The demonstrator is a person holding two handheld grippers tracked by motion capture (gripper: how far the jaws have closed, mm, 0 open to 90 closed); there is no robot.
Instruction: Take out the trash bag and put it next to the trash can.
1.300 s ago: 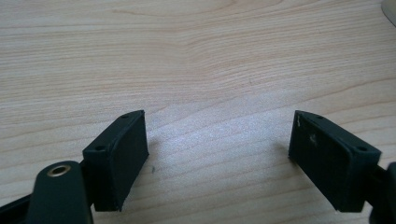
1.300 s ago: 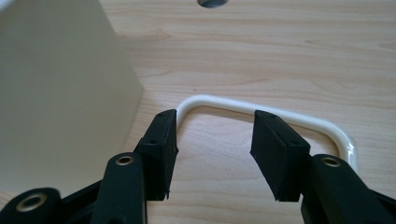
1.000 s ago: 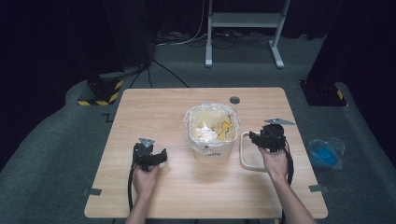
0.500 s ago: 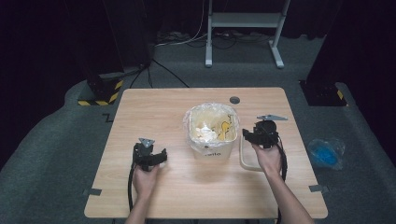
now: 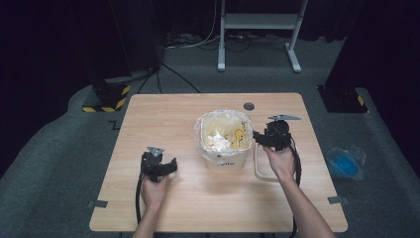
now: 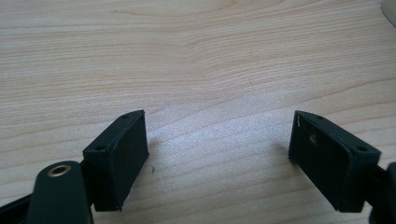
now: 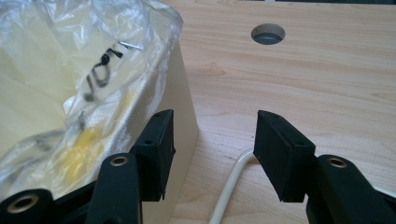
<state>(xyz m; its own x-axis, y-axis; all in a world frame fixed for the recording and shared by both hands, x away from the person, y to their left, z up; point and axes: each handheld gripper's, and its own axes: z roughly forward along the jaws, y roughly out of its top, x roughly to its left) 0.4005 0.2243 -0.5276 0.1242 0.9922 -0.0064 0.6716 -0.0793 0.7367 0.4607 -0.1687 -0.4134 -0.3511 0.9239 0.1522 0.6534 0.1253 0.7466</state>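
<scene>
- The bin, lined with a clear bag and holding scraps, stands mid-worktop; the bag looks not yet gripped.
- Its cream frame lies just right of it.
- The right gripper hangs beside the rim, jaws part-open, empty.
- The left gripper rests wide open on bare wood, idle.

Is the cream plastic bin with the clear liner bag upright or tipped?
Upright: the cream plastic bin stands on its base, mouth up, with scraps inside.

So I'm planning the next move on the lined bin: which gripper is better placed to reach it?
The right gripper: its open jaws sit right beside the bin and its plastic liner. The left gripper, also open, rests over bare table, farther off.
</scene>
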